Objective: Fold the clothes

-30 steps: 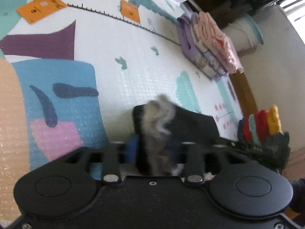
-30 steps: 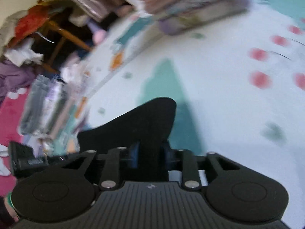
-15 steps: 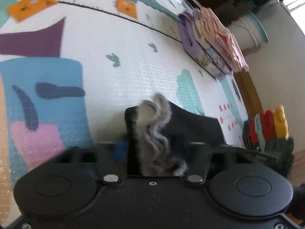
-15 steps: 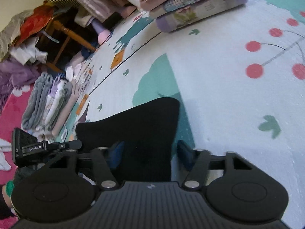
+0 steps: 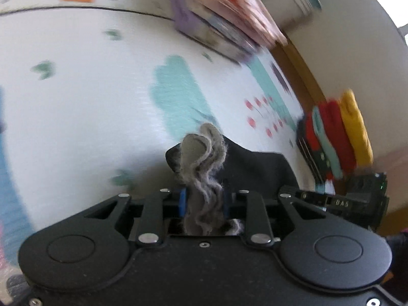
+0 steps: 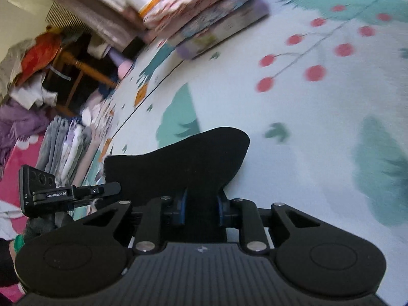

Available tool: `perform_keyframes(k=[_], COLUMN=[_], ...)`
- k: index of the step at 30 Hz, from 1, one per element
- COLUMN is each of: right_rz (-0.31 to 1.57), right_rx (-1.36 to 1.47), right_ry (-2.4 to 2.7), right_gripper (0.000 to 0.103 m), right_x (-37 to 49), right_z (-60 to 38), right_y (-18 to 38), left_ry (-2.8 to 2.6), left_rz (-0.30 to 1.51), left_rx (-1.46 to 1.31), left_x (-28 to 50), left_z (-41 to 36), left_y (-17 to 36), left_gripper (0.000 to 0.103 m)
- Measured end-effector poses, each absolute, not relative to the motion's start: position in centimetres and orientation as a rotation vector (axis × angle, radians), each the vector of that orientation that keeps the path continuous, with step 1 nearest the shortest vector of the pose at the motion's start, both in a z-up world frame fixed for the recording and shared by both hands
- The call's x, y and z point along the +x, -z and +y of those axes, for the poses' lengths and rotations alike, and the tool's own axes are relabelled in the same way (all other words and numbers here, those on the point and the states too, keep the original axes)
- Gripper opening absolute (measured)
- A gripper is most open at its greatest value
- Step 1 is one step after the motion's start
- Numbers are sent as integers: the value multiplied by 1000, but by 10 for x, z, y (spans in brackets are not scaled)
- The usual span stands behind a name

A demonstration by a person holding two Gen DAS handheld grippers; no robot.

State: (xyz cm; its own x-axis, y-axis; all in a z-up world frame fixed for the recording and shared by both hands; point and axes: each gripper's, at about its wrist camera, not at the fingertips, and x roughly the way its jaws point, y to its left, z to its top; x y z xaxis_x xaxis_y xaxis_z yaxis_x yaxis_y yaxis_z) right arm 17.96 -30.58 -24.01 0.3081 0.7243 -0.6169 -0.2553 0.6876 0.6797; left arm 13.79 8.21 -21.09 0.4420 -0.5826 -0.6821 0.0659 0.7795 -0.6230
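A black garment with a fuzzy grey lining is held between both grippers above a patterned play mat (image 5: 89, 107). In the left wrist view my left gripper (image 5: 202, 201) is shut on the garment's bunched grey edge (image 5: 201, 168), with black cloth (image 5: 255, 168) spreading to the right. In the right wrist view my right gripper (image 6: 201, 204) is shut on the black garment (image 6: 183, 160), which hangs forward over the mat (image 6: 306, 132). The other gripper (image 6: 51, 193) shows at the left of that view.
A stack of folded pink and purple clothes (image 5: 219, 20) lies at the mat's far edge, also in the right wrist view (image 6: 204, 20). Folded red, teal and yellow items (image 5: 336, 137) stand at the right. A row of folded grey clothes (image 6: 63, 148) and clutter lie left.
The right gripper opened half a second ago and has shut again on the black garment. Both grippers have swung with the garment, and the views are blurred by motion.
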Motion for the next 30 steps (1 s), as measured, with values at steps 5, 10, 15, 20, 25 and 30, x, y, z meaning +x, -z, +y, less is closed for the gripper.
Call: perform_keyframes(k=[5,10,15,20,25,30], right_rz=[1025,923,980,1016,981,934], right_rx=[594,705,688,657,588,592], right_ry=[-623,-577,-537,-512,-565,-649], right_gripper=[23,23,26,46,26,25], right_x=[170,178,202,209,214,233], right_z=[-346,-367,-369,-363,-343,-311], right_y=[227,218,249,265,258,234], left_ry=[533,551,441,414,433,385], left_rz=[1108,1101,1147,1115,1102,1051], left_rx=[-360,-264,-370,-476,-478,-518], left_x=[174,208,205,195,203,211], left_z=[41,18,26,35,31,88], left_y=[176,160,217,243,237,196], left_gripper=[23,23,29,65,27,26])
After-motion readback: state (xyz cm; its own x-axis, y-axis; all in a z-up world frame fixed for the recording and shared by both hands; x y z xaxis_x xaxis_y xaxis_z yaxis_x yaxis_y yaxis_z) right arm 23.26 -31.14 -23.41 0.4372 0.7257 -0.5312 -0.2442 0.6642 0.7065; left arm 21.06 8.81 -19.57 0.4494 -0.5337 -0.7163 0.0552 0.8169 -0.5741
